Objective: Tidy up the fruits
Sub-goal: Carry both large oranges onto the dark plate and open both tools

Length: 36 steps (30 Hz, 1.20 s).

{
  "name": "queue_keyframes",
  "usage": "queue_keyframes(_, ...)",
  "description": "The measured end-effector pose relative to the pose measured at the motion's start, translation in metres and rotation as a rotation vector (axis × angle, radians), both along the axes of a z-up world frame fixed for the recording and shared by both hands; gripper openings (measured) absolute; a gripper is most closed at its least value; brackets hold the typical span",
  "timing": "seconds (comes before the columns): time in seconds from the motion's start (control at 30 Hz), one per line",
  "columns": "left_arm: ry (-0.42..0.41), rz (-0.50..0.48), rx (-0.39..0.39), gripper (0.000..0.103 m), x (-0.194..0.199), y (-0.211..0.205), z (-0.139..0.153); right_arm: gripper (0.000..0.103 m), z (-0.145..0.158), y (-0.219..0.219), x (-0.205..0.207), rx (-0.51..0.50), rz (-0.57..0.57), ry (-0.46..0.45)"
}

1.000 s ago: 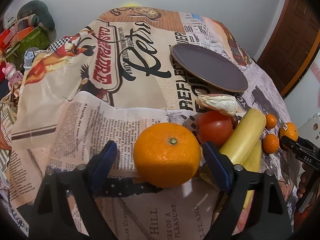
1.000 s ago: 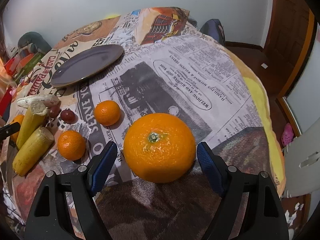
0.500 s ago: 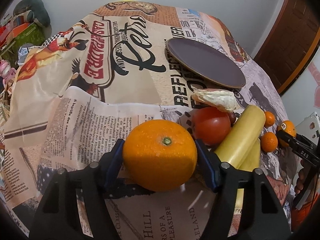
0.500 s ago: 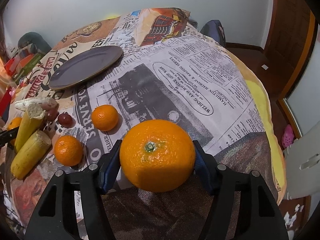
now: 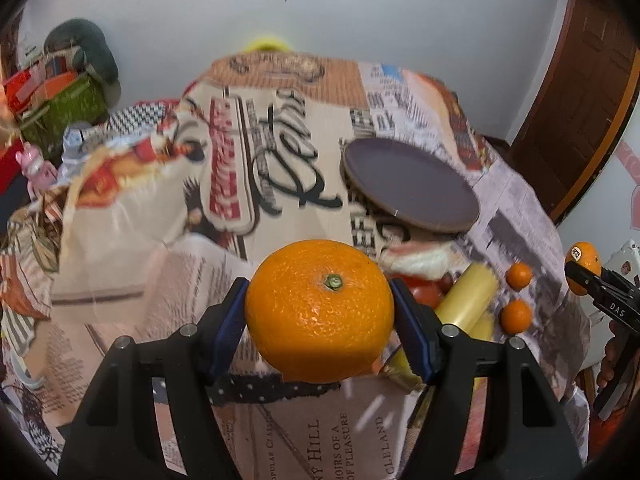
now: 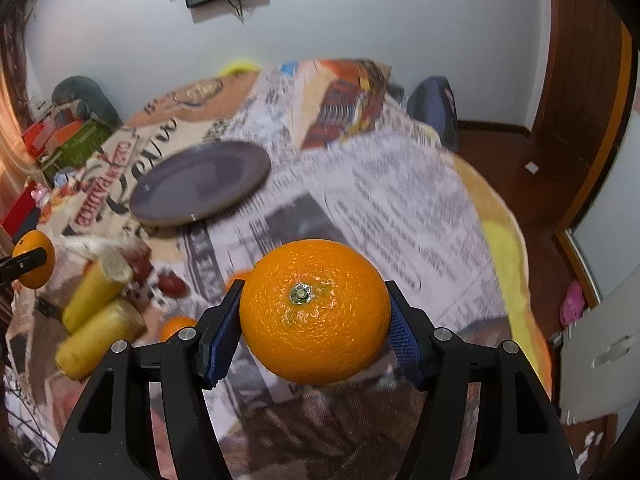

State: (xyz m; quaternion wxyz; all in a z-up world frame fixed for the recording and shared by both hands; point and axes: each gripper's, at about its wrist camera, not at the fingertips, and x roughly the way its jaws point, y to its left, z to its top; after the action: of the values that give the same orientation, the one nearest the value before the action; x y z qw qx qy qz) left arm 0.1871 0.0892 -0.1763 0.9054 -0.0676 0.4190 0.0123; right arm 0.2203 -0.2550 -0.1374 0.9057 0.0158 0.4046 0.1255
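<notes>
Your left gripper (image 5: 320, 312) and right gripper (image 6: 314, 312) have just clamped 1 big round orange each (image 5: 319, 311) (image 6: 315, 311) and lifted them; the dark round plate (image 6: 200, 182) looks next.

Left gripper (image 5: 320, 318) — black frame, blue ribbed pads, silver screws.

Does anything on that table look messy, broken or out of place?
One thing: the yellow banana-like pieces have cut, open ends and lie in a jumble with a red fruit and pale scraps, while the dark plate sits bare. Nothing looks spilled.
</notes>
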Motion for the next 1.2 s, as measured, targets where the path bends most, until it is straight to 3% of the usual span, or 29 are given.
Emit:
queue_keyframes(0.37,-0.13,-0.025,0.016,0.069,0.005,-0.012,0.051,0.063,0.045,0.019,0.007,0.017,0.05,-0.139)
queue_keyframes(0.67,-0.185,-0.052,0.026,0.069,0.031,-0.023,0.072,0.063,0.068,0.042,0.021,0.026,0.096,-0.225)
queue_keyframes(1.2,-0.147,-0.083,0.04,0.069,0.104,-0.031,0.057,0.063,0.059,0.083,0.076,0.004,0.161,-0.243)
